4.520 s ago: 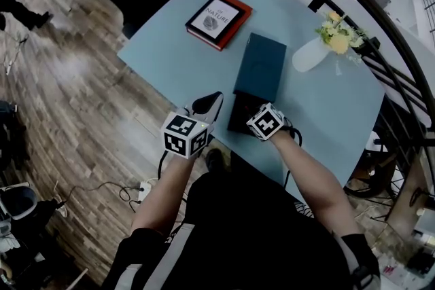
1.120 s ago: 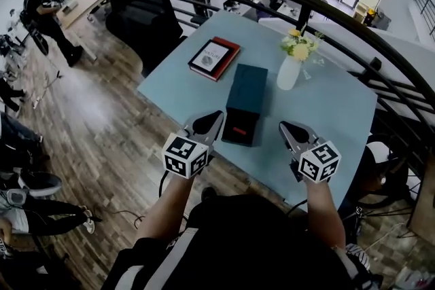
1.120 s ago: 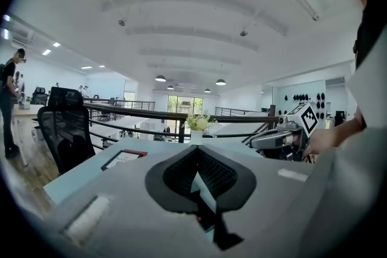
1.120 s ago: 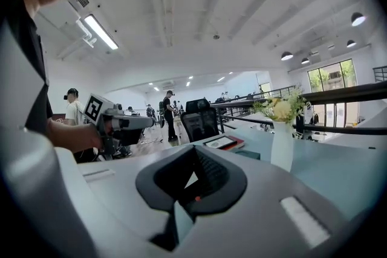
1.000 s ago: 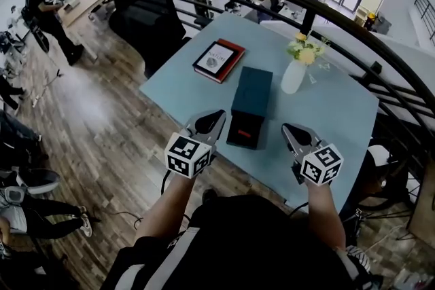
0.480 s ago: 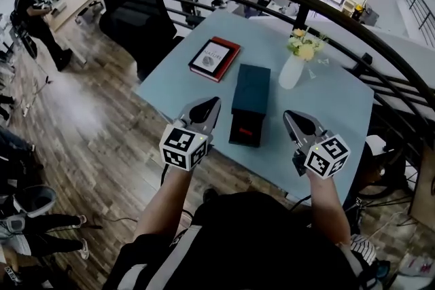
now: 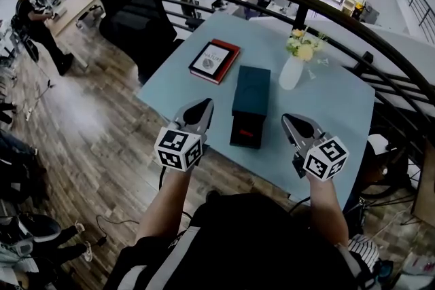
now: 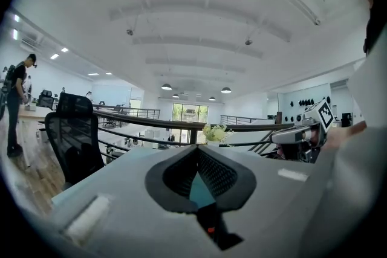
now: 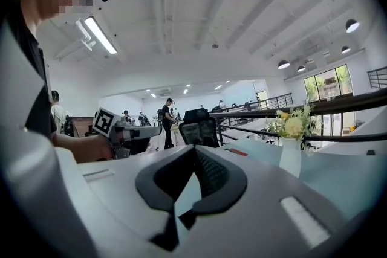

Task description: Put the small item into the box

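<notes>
A dark teal box (image 7: 251,89) lies lengthwise in the middle of the light blue table (image 7: 333,102). Its black near end (image 7: 247,125) stands open, and a small red item (image 7: 246,144) shows at its near edge. My left gripper (image 7: 206,104) hovers just left of that open end, shut and empty. Right of the box my right gripper (image 7: 286,119) is also shut, holding nothing. In the left gripper view the jaws (image 8: 196,149) meet at the tips, with the teal box (image 8: 198,187) behind them. The right gripper view shows its jaws (image 9: 194,148) closed too.
A red-edged book (image 7: 214,61) lies at the table's far left. A white vase of flowers (image 7: 291,71) stands right of the box. A black office chair (image 7: 139,17) and a curved dark railing (image 7: 340,17) border the table. A person (image 7: 34,7) stands far off at the left.
4.5 s ago my right gripper was down at the box's open end; it has since drawn back to the right. Over the last second both grippers have barely shifted, the left slightly down-left.
</notes>
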Tool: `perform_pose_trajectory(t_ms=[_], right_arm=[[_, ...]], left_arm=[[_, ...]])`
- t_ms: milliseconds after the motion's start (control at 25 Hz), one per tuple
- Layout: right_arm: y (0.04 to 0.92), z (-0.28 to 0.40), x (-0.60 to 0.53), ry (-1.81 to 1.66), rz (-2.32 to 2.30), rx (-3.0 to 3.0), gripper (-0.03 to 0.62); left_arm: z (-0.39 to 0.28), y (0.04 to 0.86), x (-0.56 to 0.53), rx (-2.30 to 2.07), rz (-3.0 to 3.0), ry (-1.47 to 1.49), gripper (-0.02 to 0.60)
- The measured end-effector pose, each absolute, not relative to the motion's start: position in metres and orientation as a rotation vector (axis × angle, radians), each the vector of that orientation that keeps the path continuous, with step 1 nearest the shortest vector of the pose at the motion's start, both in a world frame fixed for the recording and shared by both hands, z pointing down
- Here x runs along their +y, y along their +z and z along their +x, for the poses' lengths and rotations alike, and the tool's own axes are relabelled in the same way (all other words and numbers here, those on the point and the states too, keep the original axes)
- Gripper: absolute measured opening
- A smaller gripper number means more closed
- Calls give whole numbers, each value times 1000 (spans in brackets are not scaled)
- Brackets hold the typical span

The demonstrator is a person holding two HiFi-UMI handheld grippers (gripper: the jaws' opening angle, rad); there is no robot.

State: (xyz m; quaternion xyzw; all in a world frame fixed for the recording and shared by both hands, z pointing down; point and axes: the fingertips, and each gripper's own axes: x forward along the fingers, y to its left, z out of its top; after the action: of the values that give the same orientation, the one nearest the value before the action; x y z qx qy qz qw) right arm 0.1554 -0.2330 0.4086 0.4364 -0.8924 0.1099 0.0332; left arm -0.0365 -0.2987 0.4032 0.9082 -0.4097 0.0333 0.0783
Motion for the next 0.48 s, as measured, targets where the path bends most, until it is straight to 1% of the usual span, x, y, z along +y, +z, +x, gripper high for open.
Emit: perform_pose_trajectory(t_ms=[160,480], right_arm=[[408,157,-233,260,1341,-2715,0],[408,158,-231,240,1348,-2714,-2]], left_arm=[[-36,405,-299,-1221,2718,116,8],[-33,411,-296,-1201,2713,136,8]])
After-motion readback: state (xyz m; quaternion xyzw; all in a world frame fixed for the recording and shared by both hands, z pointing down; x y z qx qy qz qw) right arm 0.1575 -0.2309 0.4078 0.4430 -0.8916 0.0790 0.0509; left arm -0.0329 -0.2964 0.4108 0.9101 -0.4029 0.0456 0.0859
